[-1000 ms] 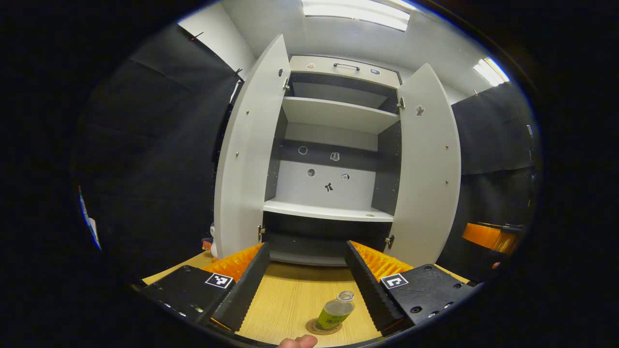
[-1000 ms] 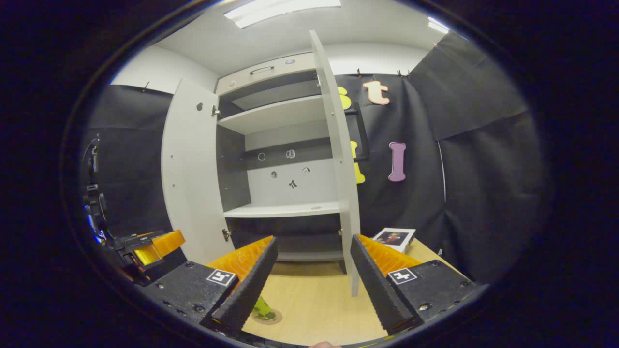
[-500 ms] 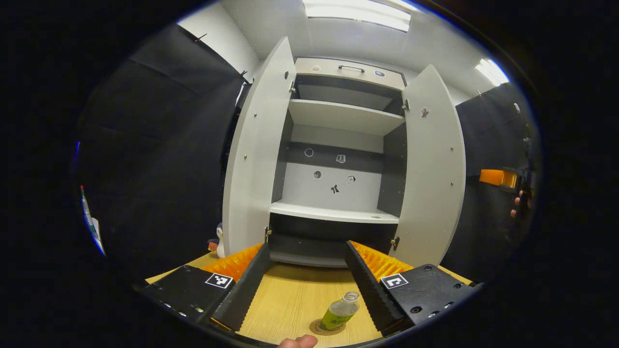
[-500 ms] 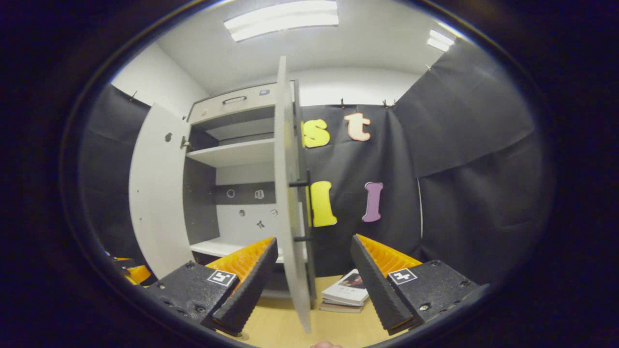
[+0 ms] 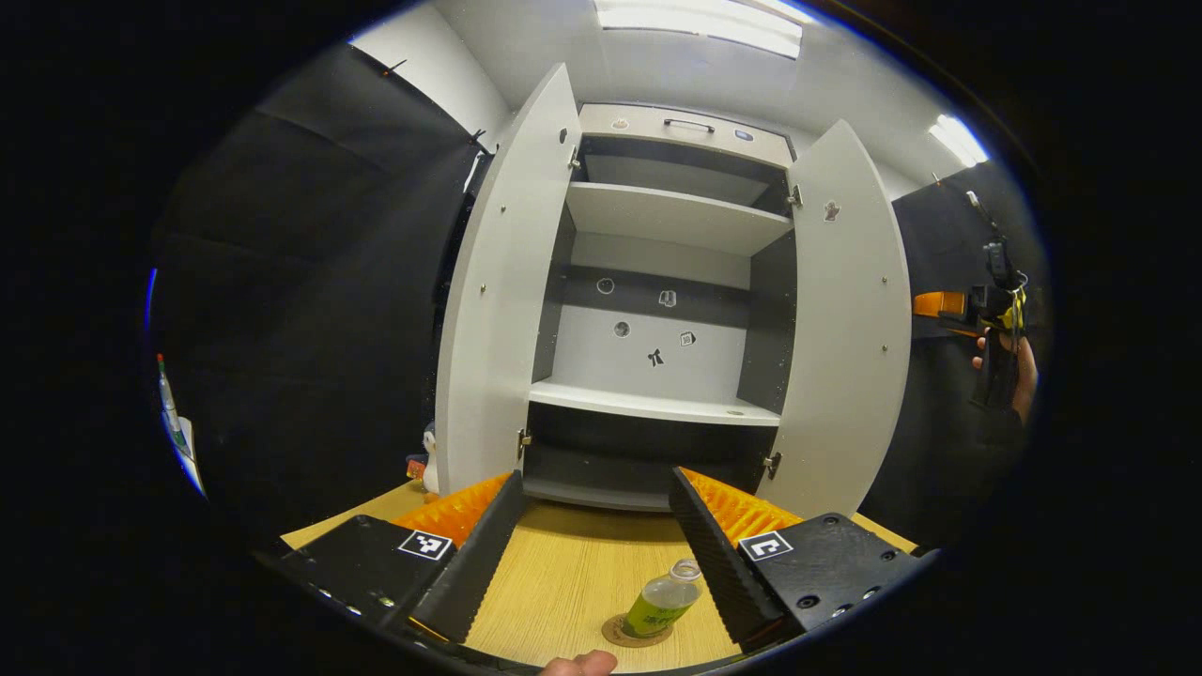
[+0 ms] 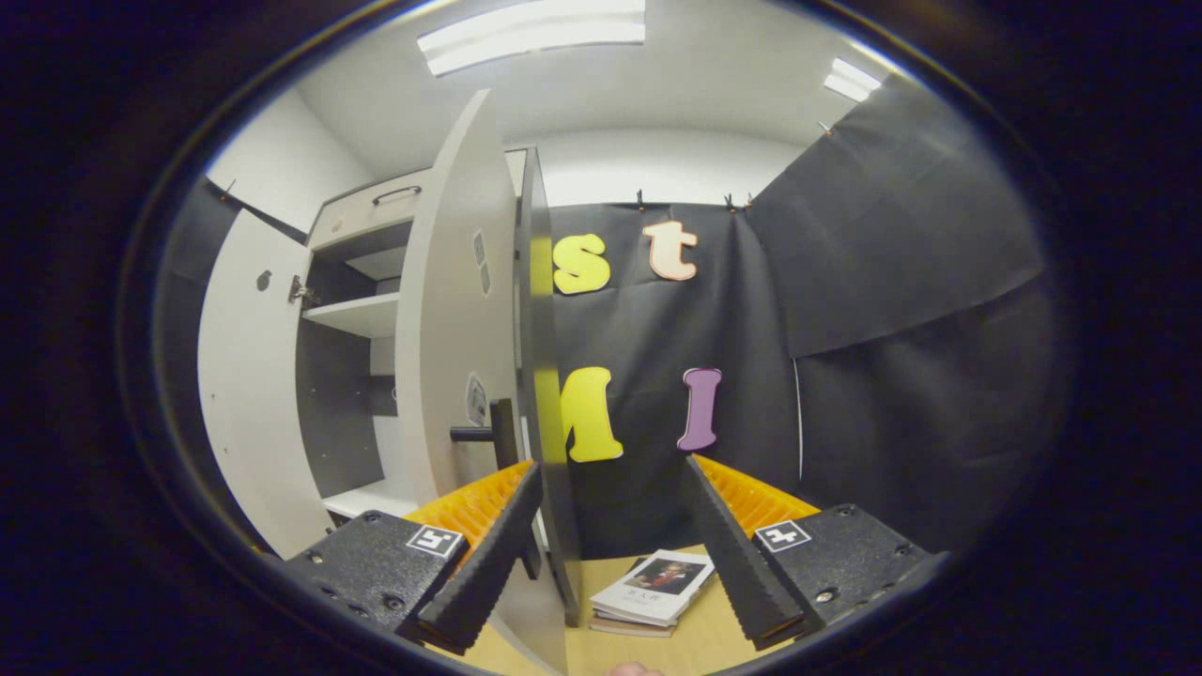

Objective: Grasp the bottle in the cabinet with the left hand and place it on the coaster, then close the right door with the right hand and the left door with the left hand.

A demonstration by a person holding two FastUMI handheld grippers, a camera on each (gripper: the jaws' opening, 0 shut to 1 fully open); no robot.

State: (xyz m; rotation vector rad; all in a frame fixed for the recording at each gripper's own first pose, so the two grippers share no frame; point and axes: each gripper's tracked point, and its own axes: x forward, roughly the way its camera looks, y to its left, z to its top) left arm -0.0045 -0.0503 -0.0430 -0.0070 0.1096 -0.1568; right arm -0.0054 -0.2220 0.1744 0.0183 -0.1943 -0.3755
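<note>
Both grippers held wide apart, gripping nothing

The left gripper (image 5: 582,540) and right gripper (image 6: 610,526) each pointed forward, level, jaws spread.

This is a staged recording booth, not a lived-in home. Black cloth (image 6: 901,310) pinned up with clips forms the walls, with plain white room walls and ceiling strip lights (image 5: 700,17) above it. A lone grey cabinet (image 5: 671,216) dotted with small stickers stands on a wooden tabletop (image 5: 573,582).
</note>
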